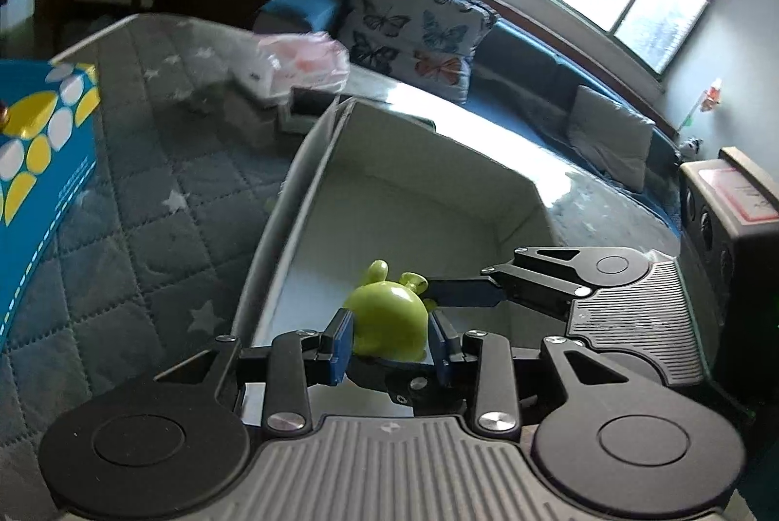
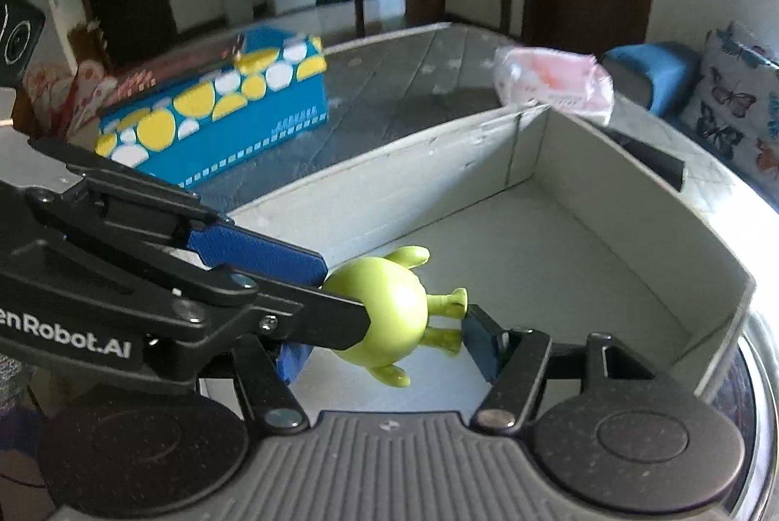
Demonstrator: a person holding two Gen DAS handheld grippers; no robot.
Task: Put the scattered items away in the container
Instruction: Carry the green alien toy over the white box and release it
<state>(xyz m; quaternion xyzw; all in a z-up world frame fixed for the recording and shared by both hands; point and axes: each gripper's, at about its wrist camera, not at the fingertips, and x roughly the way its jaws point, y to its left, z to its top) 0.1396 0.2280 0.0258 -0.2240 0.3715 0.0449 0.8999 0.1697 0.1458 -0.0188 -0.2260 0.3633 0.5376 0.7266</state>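
You have the green toy figure (image 1: pixel 387 319) pinched between the blue pads of the left tool (image 1: pixel 389 343) and hanging over the open white box (image 1: pixel 438 160) on the quilted table (image 1: pixel 146 160), so lower it close to the box floor before you part the jaws (a round body will likely roll if dropped). The right tool (image 2: pixel 389 343) sits at the toy's feet, jaws partly open; whether its pads press the toy I cannot tell.

left claw (image 1: pixel 389 343) gripping green toy (image 1: pixel 389 319), white box (image 1: pixel 414 190)
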